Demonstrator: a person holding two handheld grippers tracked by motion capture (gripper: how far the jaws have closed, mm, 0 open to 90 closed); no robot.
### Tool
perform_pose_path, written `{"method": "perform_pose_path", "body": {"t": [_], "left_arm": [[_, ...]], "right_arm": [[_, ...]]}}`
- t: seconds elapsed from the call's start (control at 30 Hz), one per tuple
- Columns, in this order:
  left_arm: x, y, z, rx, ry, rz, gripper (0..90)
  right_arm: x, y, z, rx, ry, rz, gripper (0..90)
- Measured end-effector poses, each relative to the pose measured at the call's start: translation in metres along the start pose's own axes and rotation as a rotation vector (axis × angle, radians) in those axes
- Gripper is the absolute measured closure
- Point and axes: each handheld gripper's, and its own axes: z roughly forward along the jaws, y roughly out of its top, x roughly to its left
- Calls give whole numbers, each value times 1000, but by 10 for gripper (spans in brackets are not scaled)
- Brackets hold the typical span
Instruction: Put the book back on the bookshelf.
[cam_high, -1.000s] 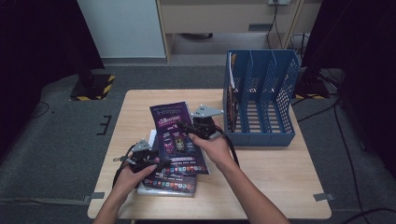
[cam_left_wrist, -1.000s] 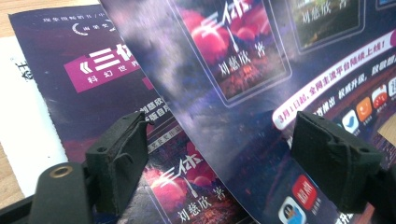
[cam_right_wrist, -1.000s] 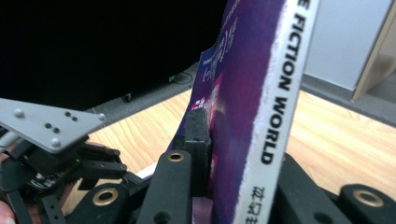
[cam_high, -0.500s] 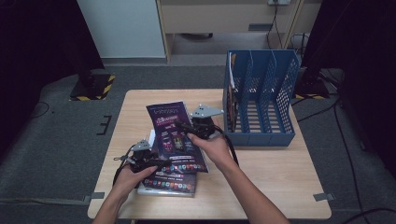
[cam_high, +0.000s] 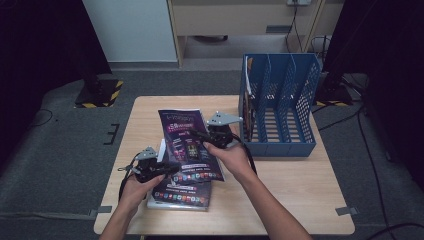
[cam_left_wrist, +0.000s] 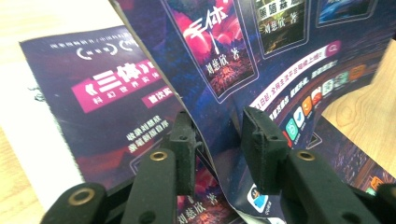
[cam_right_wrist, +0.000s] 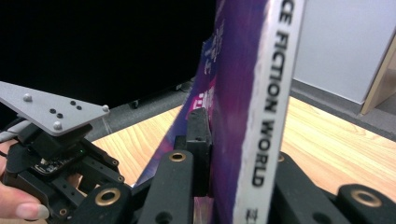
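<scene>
Light wooden table (cam_high: 295, 195), rectangular, standing on grey carpet (cam_high: 65, 165). Blue slotted file rack (cam_high: 280, 107) stands upright at the table's far right corner. A dark-covered magazine (cam_high: 182, 196) lies flat near the front left edge, white paper (cam_high: 161, 150) showing just beside it. Right front of the tabletop is bare wood.

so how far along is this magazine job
Early: no purple magazine visibly in the blue file rack yet. In hand: the right gripper is clamped on the top magazine, lifted off the lower magazine; the left gripper has just been closing around its cover. Left: both magazines.
</scene>
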Motion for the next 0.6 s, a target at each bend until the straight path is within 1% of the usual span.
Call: {"method": "perform_pose_path", "body": {"t": [0.03, 0.13, 0.23, 0.43, 0.6], "left_arm": [[0, 0, 0, 0, 0, 0, 667], [0, 2, -4, -19, 32, 17, 681], [1, 3, -5, -23, 40, 18, 689], [2, 3, -9, -42, 75, 32, 704], [2, 5, -13, -60, 99, 46, 724]], "right_arm": [[0, 0, 0, 0, 0, 0, 813], [-1, 3, -3, -6, 0, -5, 814], [-1, 4, -4, -4, 4, -15, 814], [1, 7, -5, 2, 15, -40, 802], [1, 8, -6, 1, 18, -39, 782]]}}
